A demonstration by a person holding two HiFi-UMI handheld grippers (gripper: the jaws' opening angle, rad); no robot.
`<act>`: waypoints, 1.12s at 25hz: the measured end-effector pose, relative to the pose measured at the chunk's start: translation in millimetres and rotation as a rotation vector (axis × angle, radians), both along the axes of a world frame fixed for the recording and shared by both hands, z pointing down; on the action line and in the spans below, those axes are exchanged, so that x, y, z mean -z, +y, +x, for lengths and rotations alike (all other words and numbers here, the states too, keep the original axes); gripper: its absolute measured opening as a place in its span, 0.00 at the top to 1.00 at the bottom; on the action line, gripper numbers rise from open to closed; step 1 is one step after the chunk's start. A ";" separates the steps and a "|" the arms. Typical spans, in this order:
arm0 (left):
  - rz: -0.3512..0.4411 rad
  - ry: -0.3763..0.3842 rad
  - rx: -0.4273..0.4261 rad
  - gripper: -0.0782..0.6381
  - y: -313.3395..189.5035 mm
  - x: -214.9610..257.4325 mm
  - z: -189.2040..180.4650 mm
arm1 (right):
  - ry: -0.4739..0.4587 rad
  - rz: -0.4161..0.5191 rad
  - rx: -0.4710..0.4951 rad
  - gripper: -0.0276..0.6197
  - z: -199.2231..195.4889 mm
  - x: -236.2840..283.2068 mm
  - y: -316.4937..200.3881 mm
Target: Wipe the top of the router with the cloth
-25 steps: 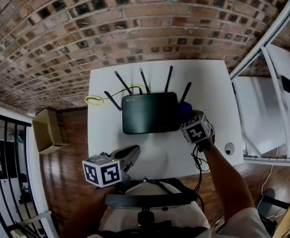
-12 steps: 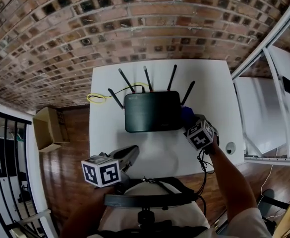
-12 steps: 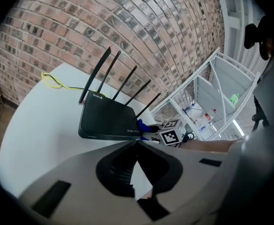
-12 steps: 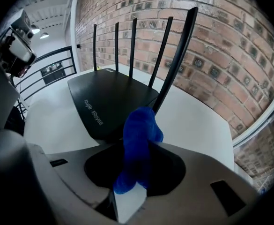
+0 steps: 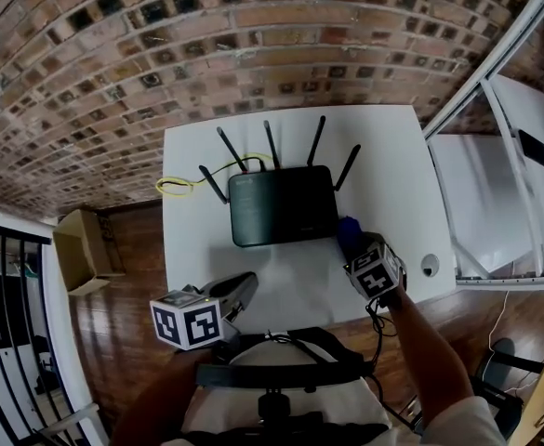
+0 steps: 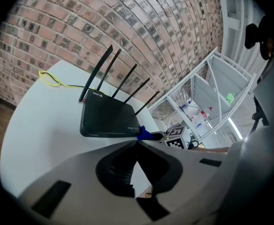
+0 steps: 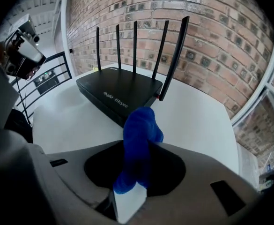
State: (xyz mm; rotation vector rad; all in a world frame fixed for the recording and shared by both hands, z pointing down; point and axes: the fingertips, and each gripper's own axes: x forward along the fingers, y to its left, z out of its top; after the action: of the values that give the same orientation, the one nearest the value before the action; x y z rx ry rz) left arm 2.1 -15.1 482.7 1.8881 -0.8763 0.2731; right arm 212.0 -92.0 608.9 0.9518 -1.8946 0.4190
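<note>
Right hand-held gripper clamps the cloth, router just ahead, cloth not yet on top; next lift over, sweep across. Left hand-held gripper closed, empty

Brick wall, wooden floor, white table.

The left gripper hangs low near the person's waist, jaws together, while the outstretched right gripper pinches a blue cloth.
</note>
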 end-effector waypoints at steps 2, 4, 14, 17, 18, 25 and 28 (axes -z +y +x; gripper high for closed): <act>-0.003 0.004 -0.006 0.85 1.2 -1.2 -5.2 | -0.003 -0.010 -0.033 0.75 -2.8 -1.2 7.1; -0.006 0.008 -0.010 0.85 2.9 -2.8 -10.7 | -0.003 -0.017 -0.054 0.75 -8.0 -1.9 12.6; -0.005 0.014 -0.026 0.85 6.2 -6.6 -49.0 | -0.007 -0.045 -0.125 0.75 -53.2 1.8 29.0; -0.001 0.024 -0.031 0.85 5.7 -6.9 -60.8 | -0.011 -0.054 -0.140 0.75 -71.4 6.3 32.3; -0.002 0.025 -0.031 0.85 6.0 -7.6 -65.1 | -0.010 -0.052 -0.138 0.75 -77.5 6.4 32.5; -0.002 0.033 -0.039 0.85 8.5 -9.4 -96.4 | -0.012 -0.043 -0.107 0.75 -123.8 -1.9 34.9; 0.000 0.026 -0.039 0.85 7.3 -8.8 -107.4 | -0.024 -0.053 -0.110 0.75 -142.7 2.5 37.3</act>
State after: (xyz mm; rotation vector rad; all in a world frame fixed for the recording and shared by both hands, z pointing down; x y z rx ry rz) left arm -105.4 -7.9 491.5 1.9065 -0.8223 0.2719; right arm 69.3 -54.8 606.4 1.0229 -1.8490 0.5453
